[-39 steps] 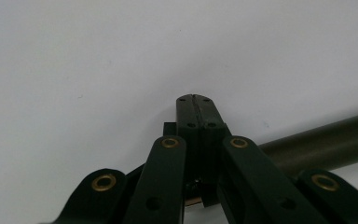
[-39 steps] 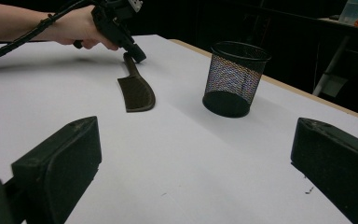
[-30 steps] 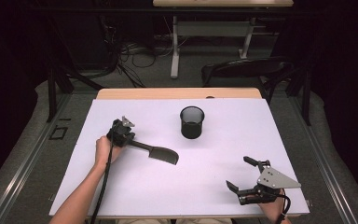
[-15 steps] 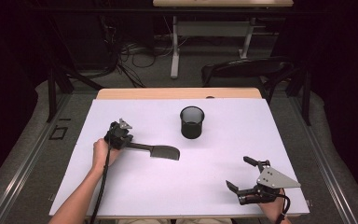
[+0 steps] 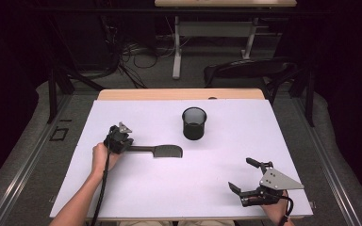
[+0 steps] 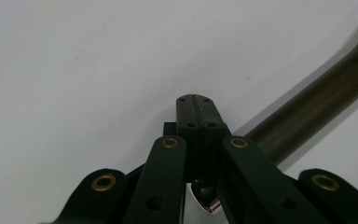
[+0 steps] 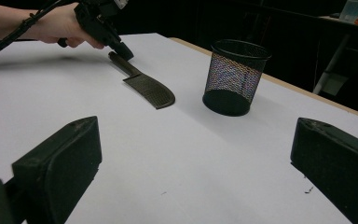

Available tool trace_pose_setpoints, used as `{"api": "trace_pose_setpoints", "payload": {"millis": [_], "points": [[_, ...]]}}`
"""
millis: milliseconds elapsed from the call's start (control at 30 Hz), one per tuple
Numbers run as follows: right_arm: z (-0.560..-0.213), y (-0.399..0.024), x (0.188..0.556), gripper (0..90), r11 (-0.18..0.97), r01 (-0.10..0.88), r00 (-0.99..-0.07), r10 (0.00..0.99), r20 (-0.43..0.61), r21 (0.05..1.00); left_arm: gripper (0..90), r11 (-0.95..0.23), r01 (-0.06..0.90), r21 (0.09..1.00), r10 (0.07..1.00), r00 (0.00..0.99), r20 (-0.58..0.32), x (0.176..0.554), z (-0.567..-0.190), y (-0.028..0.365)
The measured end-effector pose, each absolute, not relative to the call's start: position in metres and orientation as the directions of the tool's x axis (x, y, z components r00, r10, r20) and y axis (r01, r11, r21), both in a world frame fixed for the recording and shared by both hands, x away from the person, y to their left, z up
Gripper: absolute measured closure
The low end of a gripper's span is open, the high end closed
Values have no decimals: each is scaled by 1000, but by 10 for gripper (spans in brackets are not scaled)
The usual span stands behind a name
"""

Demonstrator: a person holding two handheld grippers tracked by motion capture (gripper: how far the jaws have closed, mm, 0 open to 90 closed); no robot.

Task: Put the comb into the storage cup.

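high view: spatula (image 5: 162, 150) lies flat pointing right (left gripper (image 5: 122, 143) jaws pressed together).

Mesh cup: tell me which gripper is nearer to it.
Left. The left gripper sits to the left of the mesh cup, jaws shut at the spatula handle's end. The right gripper rests open at the table's near right corner, farther off.

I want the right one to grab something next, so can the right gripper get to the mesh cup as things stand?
Probably yes: the right gripper is open, and bare table lies between it and the mesh cup.
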State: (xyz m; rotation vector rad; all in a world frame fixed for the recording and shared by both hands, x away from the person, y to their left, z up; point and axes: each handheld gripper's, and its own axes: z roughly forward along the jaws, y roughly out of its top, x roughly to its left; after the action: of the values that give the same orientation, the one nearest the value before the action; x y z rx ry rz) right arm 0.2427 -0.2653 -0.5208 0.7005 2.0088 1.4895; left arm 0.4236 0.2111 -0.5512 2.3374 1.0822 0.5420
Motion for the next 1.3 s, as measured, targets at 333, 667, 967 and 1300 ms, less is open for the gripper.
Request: {"api": "trace_pose_setpoints", "payload": {"millis": [333,667,967,1300], "points": [[-521,-265,243,13,256,89,-720,684,-115,963,900,-556,585,591,782,609,133,418,-551,212],[-521,-265,243,13,258,90,-720,684,-115,962,900,-562,579,591,775,618,131,411,-551,213],[-521,-265,243,13,255,90,-720,684,-114,963,900,-561,579,591,774,620,128,405,-551,213],[-521,-265,243,14,256,90,-720,684,-114,962,900,-565,578,588,771,624,127,401,-551,213]]}}
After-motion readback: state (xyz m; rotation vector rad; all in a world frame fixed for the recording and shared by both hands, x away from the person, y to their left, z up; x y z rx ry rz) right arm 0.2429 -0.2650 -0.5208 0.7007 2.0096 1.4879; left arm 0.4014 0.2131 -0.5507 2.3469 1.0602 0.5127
